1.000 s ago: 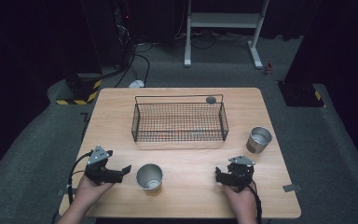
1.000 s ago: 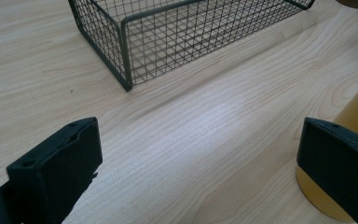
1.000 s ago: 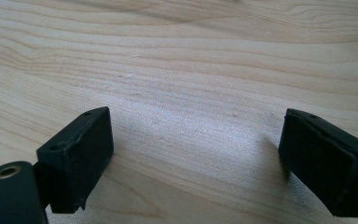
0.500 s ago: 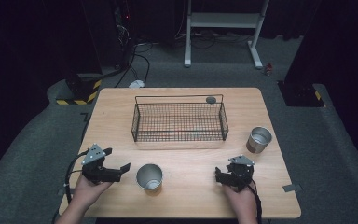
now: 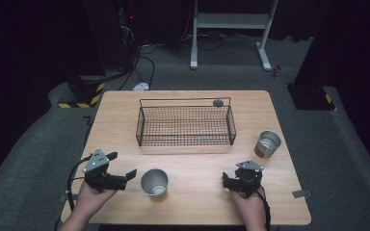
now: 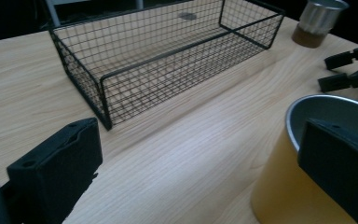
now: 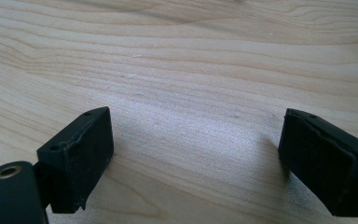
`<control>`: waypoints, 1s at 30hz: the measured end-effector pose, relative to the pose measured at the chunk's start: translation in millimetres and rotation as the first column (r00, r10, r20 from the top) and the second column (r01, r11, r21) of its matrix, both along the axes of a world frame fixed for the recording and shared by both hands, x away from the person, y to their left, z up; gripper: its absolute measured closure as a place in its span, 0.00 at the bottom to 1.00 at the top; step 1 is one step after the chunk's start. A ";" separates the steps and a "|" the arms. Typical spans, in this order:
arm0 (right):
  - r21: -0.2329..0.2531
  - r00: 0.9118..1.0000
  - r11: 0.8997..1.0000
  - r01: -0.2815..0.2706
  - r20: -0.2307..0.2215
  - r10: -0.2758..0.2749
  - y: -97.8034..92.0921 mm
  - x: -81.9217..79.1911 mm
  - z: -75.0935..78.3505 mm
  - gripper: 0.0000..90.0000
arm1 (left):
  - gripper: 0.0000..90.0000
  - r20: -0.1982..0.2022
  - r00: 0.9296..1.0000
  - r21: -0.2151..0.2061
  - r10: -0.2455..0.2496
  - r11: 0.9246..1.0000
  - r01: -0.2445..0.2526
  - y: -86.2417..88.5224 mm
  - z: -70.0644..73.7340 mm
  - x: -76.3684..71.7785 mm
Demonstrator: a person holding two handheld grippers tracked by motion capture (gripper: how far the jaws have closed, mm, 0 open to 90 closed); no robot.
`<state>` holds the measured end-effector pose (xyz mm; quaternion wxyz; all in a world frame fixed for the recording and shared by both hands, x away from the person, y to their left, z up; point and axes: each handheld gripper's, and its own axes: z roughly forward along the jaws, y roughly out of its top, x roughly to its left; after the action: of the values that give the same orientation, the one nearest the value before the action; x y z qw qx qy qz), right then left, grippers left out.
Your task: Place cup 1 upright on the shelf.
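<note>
Rectangular light wooden table [image 5: 125, 120] carries a black wire-mesh basket [image 5: 185, 126] at centre, toward the far edge. Small dark round disc [image 5: 218, 103] lies on the table just behind the basket's far right corner. Steel cup [image 5: 268, 144] stands near the right edge, right of and nearer than the basket. Second steel cup [image 5: 154, 182] stands near the front edge, left of centre. Left gripper [image 5: 125, 177] just left of this cup, at the front left corner; right gripper [image 5: 227, 182] well right of it, toward the front right corner.
</note>
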<state>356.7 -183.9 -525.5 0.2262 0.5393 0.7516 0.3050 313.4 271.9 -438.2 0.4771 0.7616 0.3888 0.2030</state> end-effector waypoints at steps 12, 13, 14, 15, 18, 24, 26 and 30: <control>-0.001 1.000 1.000 0.000 0.000 0.000 0.0 0.0 0.0 0.11 | 0.00 0.019 0.997 -0.049 -0.073 0.996 0.074 -18.6 5.5 -10.1; -0.001 1.000 1.000 0.000 0.000 0.000 0.0 0.0 0.0 0.11 | 0.00 0.020 0.997 -0.050 -0.079 0.996 0.080 -20.0 5.8 -10.7; 0.000 1.000 1.000 0.000 0.000 0.000 0.0 0.0 0.0 0.11 | 0.00 0.019 0.996 -0.051 -0.084 0.995 0.085 -21.6 6.0 -11.5; -0.001 1.000 1.000 0.000 0.001 0.000 -0.1 0.0 0.0 0.11 | 0.00 0.019 0.996 -0.048 -0.091 0.995 0.092 -22.9 6.1 -12.0; 0.000 1.000 1.000 0.000 0.000 0.000 0.0 0.0 0.0 0.11 | 0.00 0.017 0.995 -0.055 -0.100 0.993 0.101 -26.2 5.9 -13.2; -0.001 1.000 1.000 0.001 0.000 -0.001 0.1 -0.1 0.1 0.11 | 0.00 0.017 0.991 -0.051 -0.133 0.990 0.133 -35.1 5.1 -16.2; -0.001 1.000 1.000 0.000 0.000 0.000 0.1 -0.1 0.0 0.11 | 0.00 0.014 0.991 -0.057 -0.136 0.989 0.137 -37.4 4.7 -17.3; -0.001 1.000 1.000 0.000 0.001 0.000 0.1 -0.1 0.0 0.11 | 0.00 0.018 0.988 -0.059 -0.155 0.986 0.156 -40.4 4.4 -18.1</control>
<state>356.6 -183.8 -525.5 0.2266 0.5392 0.7517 0.3048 295.3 231.4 -433.8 0.5168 0.7735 0.3309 0.1583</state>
